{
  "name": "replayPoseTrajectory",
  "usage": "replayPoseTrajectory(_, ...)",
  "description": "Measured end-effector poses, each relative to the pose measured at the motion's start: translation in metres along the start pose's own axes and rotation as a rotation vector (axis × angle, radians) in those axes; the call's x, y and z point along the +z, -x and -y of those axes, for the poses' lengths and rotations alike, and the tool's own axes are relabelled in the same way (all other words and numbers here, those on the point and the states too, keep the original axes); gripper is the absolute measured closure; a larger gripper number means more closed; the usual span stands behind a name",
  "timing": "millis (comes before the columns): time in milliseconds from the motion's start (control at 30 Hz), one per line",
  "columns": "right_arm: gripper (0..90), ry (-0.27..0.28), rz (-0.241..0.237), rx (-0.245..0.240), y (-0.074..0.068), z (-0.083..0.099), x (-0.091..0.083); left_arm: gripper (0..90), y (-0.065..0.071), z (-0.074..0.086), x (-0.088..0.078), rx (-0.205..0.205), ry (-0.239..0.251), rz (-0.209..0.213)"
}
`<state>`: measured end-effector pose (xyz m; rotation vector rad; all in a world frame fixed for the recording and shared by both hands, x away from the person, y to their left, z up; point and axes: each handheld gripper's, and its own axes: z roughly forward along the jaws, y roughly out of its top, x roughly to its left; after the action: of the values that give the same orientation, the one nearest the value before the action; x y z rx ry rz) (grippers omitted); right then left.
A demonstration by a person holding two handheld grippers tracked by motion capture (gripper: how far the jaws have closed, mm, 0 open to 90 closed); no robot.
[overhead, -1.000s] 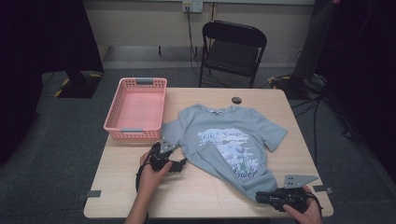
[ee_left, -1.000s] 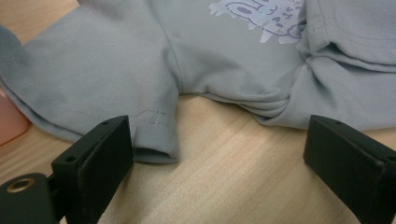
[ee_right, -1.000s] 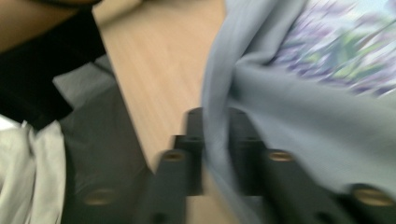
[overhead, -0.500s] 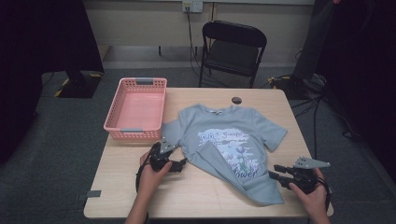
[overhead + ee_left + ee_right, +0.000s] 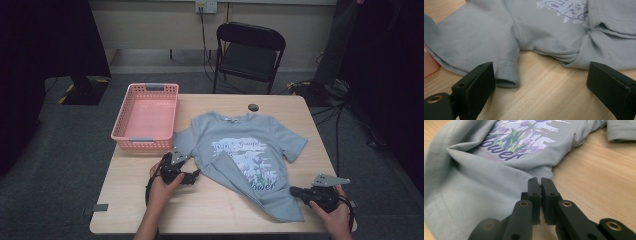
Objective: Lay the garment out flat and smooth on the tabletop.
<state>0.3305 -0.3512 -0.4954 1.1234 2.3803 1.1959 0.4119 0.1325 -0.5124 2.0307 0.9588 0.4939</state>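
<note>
A grey-blue T-shirt (image 5: 245, 145) with a purple flower print lies face up on the wooden table (image 5: 150, 210), its lower left part folded over the print. My left gripper (image 5: 194, 175) rests by the shirt's left sleeve. In the left gripper view it (image 5: 544, 83) stands wide open over bare wood, with the sleeve hem (image 5: 506, 72) beside one jaw. My right gripper (image 5: 294, 191) is at the shirt's lower right edge. In the right gripper view its jaws (image 5: 540, 181) are shut, tips touching the fabric (image 5: 474, 182). Whether cloth is pinched between them is unclear.
A pink plastic basket (image 5: 145, 142) stands at the table's far left, close to the sleeve. A small dark round object (image 5: 253, 107) lies near the far edge. A black folding chair (image 5: 247, 52) stands behind the table. Bare wood runs along the near edge.
My right gripper has moved away from the near edge, up along the shirt's right side. The left gripper and the shirt have stayed put.
</note>
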Motion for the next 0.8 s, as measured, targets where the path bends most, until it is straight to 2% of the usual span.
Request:
replayPoseTrajectory(167, 88.6, 0.027, -0.018, 0.026, -0.001, 0.006, -0.011, 7.6, 0.000, 0.000, 0.000, -0.004, 0.001, 0.001)
replayPoseTrajectory(267, 88.6, 0.035, -0.022, 0.022, -0.004, 0.010, -0.017, 7.6, 0.000, 0.000, 0.000, -0.003, 0.000, 0.001)
replayPoseTrajectory(333, 86.0, 0.032, -0.024, 0.032, -0.004, 0.012, -0.019, 7.6, 0.000, 0.000, 0.000, 0.000, 0.000, 0.000)
replayPoseTrajectory(367, 79.4, 0.029, -0.008, 0.035, -0.005, 0.012, -0.019, 7.6, 0.000, 0.000, 0.000, 0.000, 0.000, 0.000)
replayPoseTrajectory(400, 77.1, 0.027, 0.003, 0.034, -0.004, 0.012, -0.019, 7.6, 0.000, 0.000, 0.000, 0.000, 0.000, 0.000)
replayPoseTrajectory(433, 72.2, 0.034, -0.002, 0.032, -0.003, 0.012, -0.019, 7.6, 0.000, 0.000, 0.000, 0.000, 0.000, 0.000)
replayPoseTrajectory(500, 54.4, 0.043, 0.008, 0.039, -0.002, 0.008, -0.018, 7.5, 0.000, 0.000, 0.000, 0.000, 0.000, 0.000)
replayPoseTrajectory(567, 40.2, 0.048, 0.045, 0.040, -0.001, 0.003, -0.015, 7.5, 0.000, 0.000, 0.000, 0.001, 0.000, 0.000)
replayPoseTrajectory(700, 25.4, 0.045, 0.074, 0.049, 0.003, -0.008, -0.007, 7.6, 0.000, 0.000, 0.000, 0.000, 0.000, 0.000)
replayPoseTrajectory(800, 18.6, 0.046, 0.087, 0.065, 0.007, -0.016, 0.000, 7.6, 0.000, 0.000, 0.000, 0.000, 0.000, 0.000)
